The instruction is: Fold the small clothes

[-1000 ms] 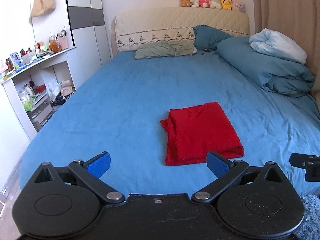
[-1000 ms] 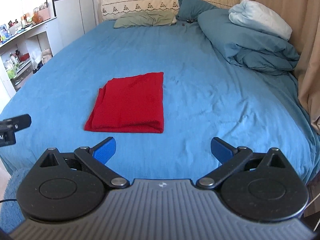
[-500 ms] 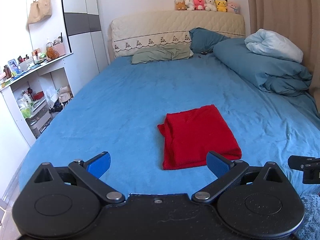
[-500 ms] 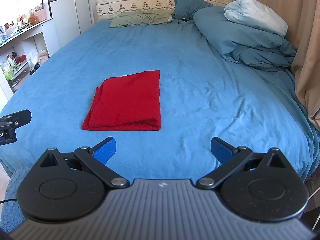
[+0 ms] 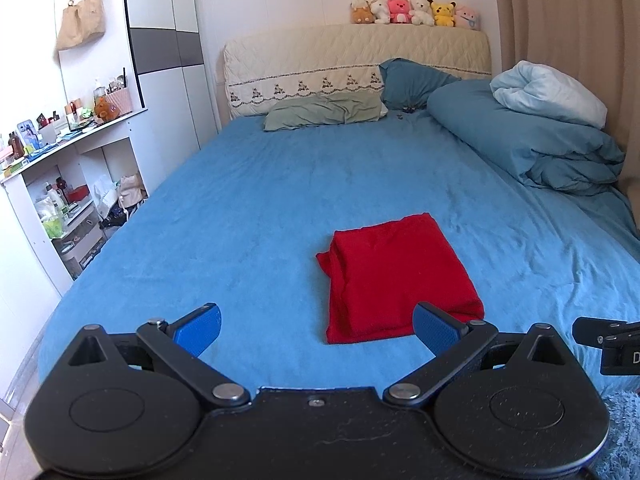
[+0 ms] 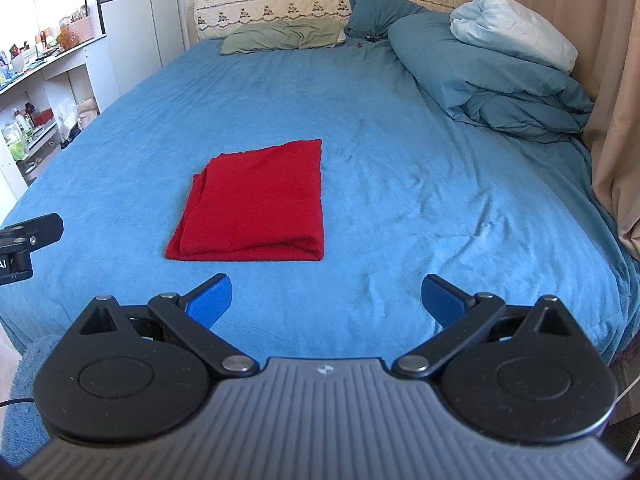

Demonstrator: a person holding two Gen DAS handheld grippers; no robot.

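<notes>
A red cloth [image 5: 396,276] lies folded into a flat rectangle on the blue bed sheet [image 5: 260,208]; it also shows in the right wrist view [image 6: 256,204]. My left gripper [image 5: 318,328] is open and empty, held back near the foot of the bed, with the cloth ahead and to its right. My right gripper [image 6: 326,300] is open and empty, with the cloth ahead and to its left. Neither gripper touches the cloth.
A blue duvet [image 5: 532,148] with a pale pillow lies along the right side by the curtain. Pillows [image 5: 324,112] and a headboard with plush toys [image 5: 412,12] are at the far end. White cluttered shelves [image 5: 68,184] stand left of the bed.
Both grippers have drawn back and risen slightly from the cloth, so it sits a bit farther away in both views. The cloth has not moved.
</notes>
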